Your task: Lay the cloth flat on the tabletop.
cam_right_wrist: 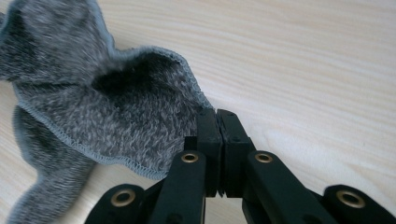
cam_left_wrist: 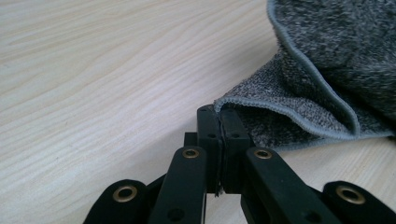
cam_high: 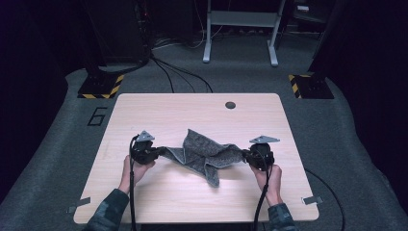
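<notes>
Grey fleecy cloth with a stitched pale-grey hem [cam_high: 204, 155] lies crumpled near the middle of the light wood-grain worktop [cam_high: 192, 108], bunched into folds, one tail hanging toward the person's side. It spans the gap between the two grippers.

Left gripper [cam_high: 153, 153]: held in the person's left hand [cam_high: 136, 169], low over the worktop. In the left gripper view the jaws stand together, clamped on a hemmed corner of the cloth [cam_left_wrist: 327, 84]; the corner edge enters right at the tips of the left gripper [cam_left_wrist: 220, 114].

Right gripper [cam_high: 246, 156]: held in the right hand [cam_high: 270, 179], at the cloth's opposite end. In the right gripper view the jaws are pressed together on the cloth's [cam_right_wrist: 93, 102] hemmed edge at the tips of the right gripper [cam_right_wrist: 217, 115].

A round dark grommet hole [cam_high: 230, 105] sits near the far edge of the worktop, well apart from the cloth.
</notes>
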`<state>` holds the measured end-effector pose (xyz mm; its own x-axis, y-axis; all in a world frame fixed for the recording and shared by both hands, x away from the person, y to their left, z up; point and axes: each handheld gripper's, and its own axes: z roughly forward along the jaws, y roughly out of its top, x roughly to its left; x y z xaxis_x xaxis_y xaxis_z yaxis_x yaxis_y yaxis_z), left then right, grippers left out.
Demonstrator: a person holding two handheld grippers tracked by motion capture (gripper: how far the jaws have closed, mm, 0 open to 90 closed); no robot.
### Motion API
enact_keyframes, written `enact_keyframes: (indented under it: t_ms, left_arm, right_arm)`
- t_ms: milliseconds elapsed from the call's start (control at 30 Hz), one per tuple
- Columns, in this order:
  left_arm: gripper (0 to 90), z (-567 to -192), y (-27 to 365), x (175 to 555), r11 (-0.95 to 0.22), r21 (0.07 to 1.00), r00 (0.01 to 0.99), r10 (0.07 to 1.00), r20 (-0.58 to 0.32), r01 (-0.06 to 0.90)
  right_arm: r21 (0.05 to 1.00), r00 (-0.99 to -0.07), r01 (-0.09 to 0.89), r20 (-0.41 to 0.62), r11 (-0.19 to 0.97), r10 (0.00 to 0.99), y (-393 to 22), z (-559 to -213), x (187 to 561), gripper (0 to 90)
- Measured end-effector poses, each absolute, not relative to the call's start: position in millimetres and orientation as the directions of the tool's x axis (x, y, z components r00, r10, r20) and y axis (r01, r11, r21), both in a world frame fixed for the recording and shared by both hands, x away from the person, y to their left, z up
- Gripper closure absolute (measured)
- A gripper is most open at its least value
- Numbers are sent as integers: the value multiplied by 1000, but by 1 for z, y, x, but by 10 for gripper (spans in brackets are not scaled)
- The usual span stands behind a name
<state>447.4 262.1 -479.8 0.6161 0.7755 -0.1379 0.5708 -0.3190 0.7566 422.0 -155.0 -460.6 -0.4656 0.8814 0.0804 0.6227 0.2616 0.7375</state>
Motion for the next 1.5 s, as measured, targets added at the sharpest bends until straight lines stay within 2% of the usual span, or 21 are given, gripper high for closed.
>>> enact_keyframes:
  t_ms: [133, 267, 400, 667, 833, 933, 1300, 1367, 1500]
  left_arm:
    - [877, -483, 259, 449, -327, 746, 618, 774, -141, 580]
    - [663, -488, 254, 452, -337, 709, 611, 774, -166, 619]
    - [519, -492, 255, 453, -313, 700, 602, 772, -207, 642]
    - [393, -482, 259, 450, -295, 718, 606, 765, -218, 631]
    - [303, -468, 256, 453, -292, 726, 614, 757, -223, 623]
    - [279, -462, 247, 458, -303, 729, 632, 742, -224, 614]
    - [275, -463, 194, 491, -376, 693, 665, 720, -198, 615]
    - [275, -467, 181, 503, -400, 676, 658, 733, -170, 619]
    - [256, -475, 171, 519, -397, 651, 640, 747, -180, 646]
  right_arm:
    - [716, -472, 640, 78, 281, 878, -157, -467, 423, 881]
    - [689, -456, 672, 97, 271, 885, -155, -473, 419, 864]
    - [676, -456, 683, 101, 275, 884, -160, -481, 417, 780]
    - [683, -466, 682, 129, 263, 875, -165, -480, 417, 586]
    - [679, -453, 698, 171, 229, 875, -167, -487, 411, 522]
    - [681, -451, 701, 194, 212, 871, -168, -490, 408, 481]
    - [662, -415, 732, 249, 159, 875, -172, -500, 401, 439]
    - [661, -409, 733, 240, 160, 881, -171, -503, 401, 405]
    - [662, -398, 732, 222, 162, 890, -166, -507, 401, 326]
